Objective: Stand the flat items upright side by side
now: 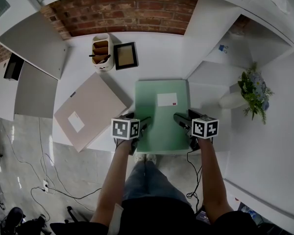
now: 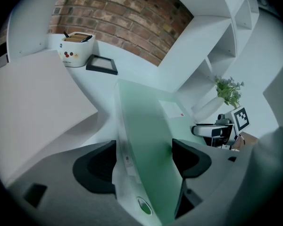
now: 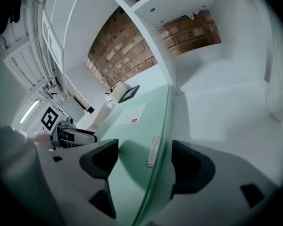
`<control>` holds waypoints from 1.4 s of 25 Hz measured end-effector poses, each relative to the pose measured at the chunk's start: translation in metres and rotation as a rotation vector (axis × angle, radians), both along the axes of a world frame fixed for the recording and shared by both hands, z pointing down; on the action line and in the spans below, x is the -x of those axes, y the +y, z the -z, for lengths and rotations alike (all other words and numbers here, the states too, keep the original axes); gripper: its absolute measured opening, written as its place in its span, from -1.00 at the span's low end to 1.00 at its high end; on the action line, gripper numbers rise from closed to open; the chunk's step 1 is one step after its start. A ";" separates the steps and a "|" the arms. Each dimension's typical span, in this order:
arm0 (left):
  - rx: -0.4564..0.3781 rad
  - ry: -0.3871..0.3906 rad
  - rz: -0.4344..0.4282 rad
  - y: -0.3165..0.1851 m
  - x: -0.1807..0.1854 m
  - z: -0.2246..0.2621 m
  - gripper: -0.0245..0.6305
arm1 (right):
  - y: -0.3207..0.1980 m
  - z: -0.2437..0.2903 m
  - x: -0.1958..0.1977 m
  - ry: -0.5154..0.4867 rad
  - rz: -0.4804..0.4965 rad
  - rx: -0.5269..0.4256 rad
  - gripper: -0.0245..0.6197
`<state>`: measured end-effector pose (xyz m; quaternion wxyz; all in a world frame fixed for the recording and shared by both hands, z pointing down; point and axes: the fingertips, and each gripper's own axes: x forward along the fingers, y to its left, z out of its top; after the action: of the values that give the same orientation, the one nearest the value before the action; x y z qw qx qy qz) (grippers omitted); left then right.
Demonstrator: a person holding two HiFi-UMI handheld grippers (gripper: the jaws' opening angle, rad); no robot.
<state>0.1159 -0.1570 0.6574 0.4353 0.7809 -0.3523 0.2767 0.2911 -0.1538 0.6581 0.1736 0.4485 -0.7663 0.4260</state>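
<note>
A flat pale-green case [image 1: 161, 111] with a white label lies on the white table [image 1: 152, 58], close to its front edge. My left gripper [image 1: 142, 126] is at its near left corner and my right gripper [image 1: 179, 120] at its near right corner. In the left gripper view the case's left edge [image 2: 146, 126] runs between the jaws of the left gripper [image 2: 144, 161], which stand wide, pads not pressing. In the right gripper view the right gripper [image 3: 145, 161] straddles the case's right edge [image 3: 155, 149] the same way, open. A flat beige case [image 1: 88, 110] lies askew to the left.
A white pen holder [image 1: 102, 52] and a small dark picture frame [image 1: 125, 56] stand at the back by the brick wall. White shelf compartments rise on the right, with a white vase of flowers [image 1: 255, 89] in one. The table's front edge is under my hands.
</note>
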 end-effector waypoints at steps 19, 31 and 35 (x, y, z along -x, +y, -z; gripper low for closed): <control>-0.072 -0.033 0.030 0.007 -0.005 0.022 0.11 | 0.006 0.029 0.008 0.027 -0.060 -0.085 0.08; -0.368 -0.065 -0.006 0.002 0.002 0.121 0.11 | 0.012 0.131 0.017 0.054 -0.125 -0.340 0.06; -0.503 -0.048 -0.010 0.003 0.004 0.157 0.11 | 0.016 0.176 0.020 0.125 -0.116 -0.494 0.06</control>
<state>0.1119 -0.1539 0.5001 0.2176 0.8595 -0.4165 0.2010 0.2707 -0.1381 0.4823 0.0813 0.5458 -0.8079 0.2068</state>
